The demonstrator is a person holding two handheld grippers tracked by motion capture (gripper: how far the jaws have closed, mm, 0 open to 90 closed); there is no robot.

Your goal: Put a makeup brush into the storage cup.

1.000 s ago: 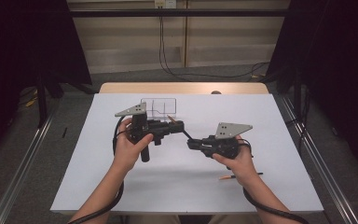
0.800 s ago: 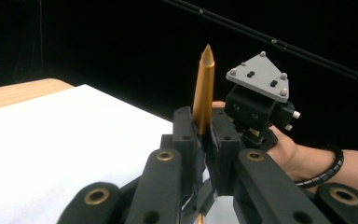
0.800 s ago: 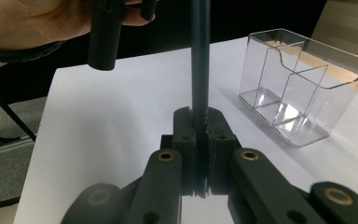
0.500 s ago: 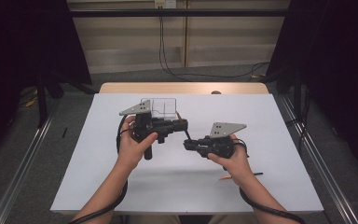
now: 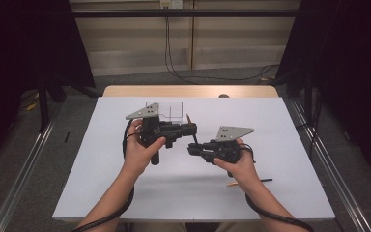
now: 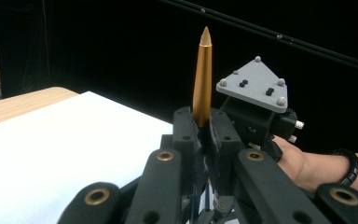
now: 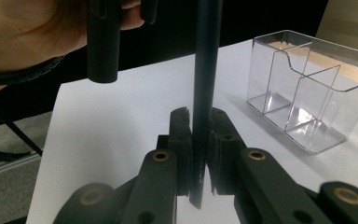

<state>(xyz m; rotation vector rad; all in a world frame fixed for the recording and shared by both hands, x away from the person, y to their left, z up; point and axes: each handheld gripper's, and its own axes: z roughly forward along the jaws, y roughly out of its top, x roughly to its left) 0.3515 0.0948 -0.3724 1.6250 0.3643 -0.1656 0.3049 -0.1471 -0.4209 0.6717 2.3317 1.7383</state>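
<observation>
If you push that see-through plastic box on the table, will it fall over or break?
The clear box would probably slide rather than tip: it sits on a wide flat bottom on the smooth white table. It looks light, since its compartments hold nothing and its walls are thin. It seems stiff, hard plastic, so a gentle push shouldn't break it, though a drop might crack it.

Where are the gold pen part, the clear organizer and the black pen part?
gold pen part (image 6: 202, 74), left gripper view, mid barrel
clear organizer (image 7: 307, 135), right gripper view, front wall
black pen part (image 7: 205, 70), right gripper view, mid shaft
</observation>
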